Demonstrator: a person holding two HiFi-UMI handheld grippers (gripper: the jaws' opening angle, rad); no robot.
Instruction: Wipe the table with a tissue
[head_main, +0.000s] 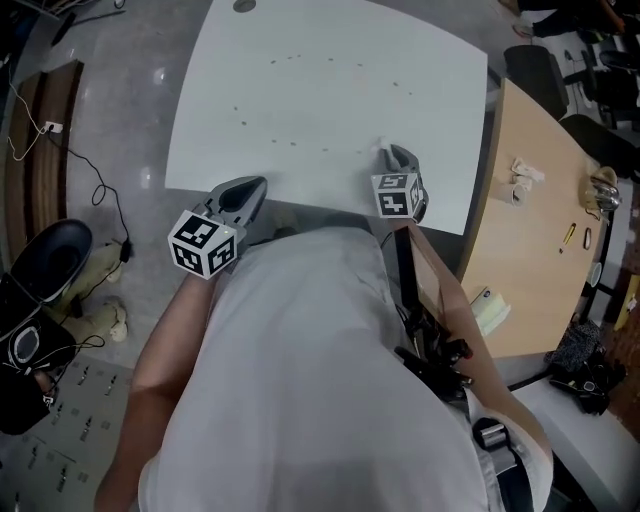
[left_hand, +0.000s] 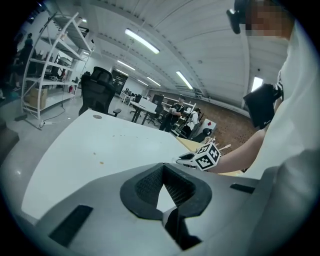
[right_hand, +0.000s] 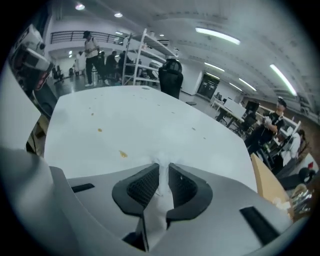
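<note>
The white table (head_main: 320, 90) carries small brownish spots (right_hand: 123, 154) scattered over its top. My right gripper (head_main: 398, 157) rests at the table's near edge, shut on a white tissue (right_hand: 163, 192). The tissue runs between the pads and sticks out past the tips onto the table (right_hand: 150, 125). In the head view a bit of tissue (head_main: 383, 150) shows just ahead of that gripper. My left gripper (head_main: 250, 190) hovers at the near left edge; its pads meet at the tips (left_hand: 163, 172) with nothing between them. A spot (left_hand: 102, 161) lies ahead of it.
A wooden table (head_main: 530, 260) adjoins on the right, holding a crumpled tissue (head_main: 522, 178) and small items. A black office chair (head_main: 535, 70) stands behind it. Cables (head_main: 95, 190) and a black object (head_main: 45, 260) lie on the floor at the left.
</note>
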